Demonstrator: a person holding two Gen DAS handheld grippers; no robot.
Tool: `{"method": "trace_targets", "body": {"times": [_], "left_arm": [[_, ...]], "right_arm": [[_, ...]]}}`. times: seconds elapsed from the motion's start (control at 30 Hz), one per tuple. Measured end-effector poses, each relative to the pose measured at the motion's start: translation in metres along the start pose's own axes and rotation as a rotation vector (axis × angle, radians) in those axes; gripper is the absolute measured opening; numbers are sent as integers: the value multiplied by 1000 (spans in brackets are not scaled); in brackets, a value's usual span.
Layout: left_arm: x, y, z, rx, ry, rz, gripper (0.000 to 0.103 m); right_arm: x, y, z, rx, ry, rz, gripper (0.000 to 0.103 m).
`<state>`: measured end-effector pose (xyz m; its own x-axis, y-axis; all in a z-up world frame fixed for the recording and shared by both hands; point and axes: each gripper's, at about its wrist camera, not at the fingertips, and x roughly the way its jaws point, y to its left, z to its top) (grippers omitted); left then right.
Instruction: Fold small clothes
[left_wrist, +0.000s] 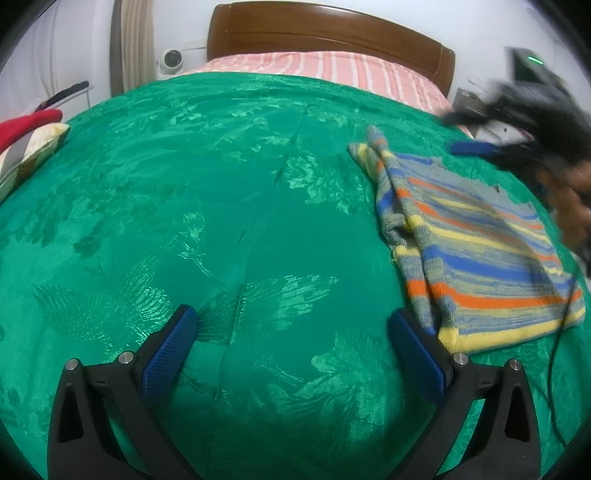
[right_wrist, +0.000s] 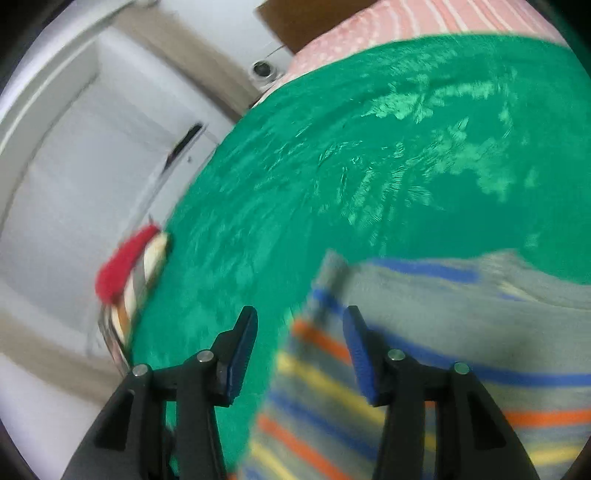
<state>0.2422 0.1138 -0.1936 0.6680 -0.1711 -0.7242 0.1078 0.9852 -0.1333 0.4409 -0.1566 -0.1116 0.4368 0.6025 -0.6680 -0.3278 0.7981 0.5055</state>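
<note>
A small knit sweater with grey, blue, orange and yellow stripes lies folded flat on the green bedspread, at the right in the left wrist view. My left gripper is open wide over bare bedspread, its right finger just beside the sweater's near-left corner, with nothing between the pads. My right gripper shows as a blur above the sweater's far edge, carried by a person's hand. In the blurred right wrist view the right gripper hovers open over the sweater's left edge, gripping nothing.
A pile of clothes with a red piece on top sits at the bed's left edge. A pink striped pillow and a wooden headboard lie beyond. A thin black cable hangs across the sweater's right side.
</note>
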Motion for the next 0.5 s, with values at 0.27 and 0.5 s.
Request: {"method": "trace_targets", "body": {"times": [0.27,0.5], "left_arm": [[0,-2,0,11,6,15,102],[-10,-6,5,29,50,66,100]], "right_arm": [[-90,-40,-102,-152,50,-218,52],[-164,-107,-208,-54,73,-367,52]]}}
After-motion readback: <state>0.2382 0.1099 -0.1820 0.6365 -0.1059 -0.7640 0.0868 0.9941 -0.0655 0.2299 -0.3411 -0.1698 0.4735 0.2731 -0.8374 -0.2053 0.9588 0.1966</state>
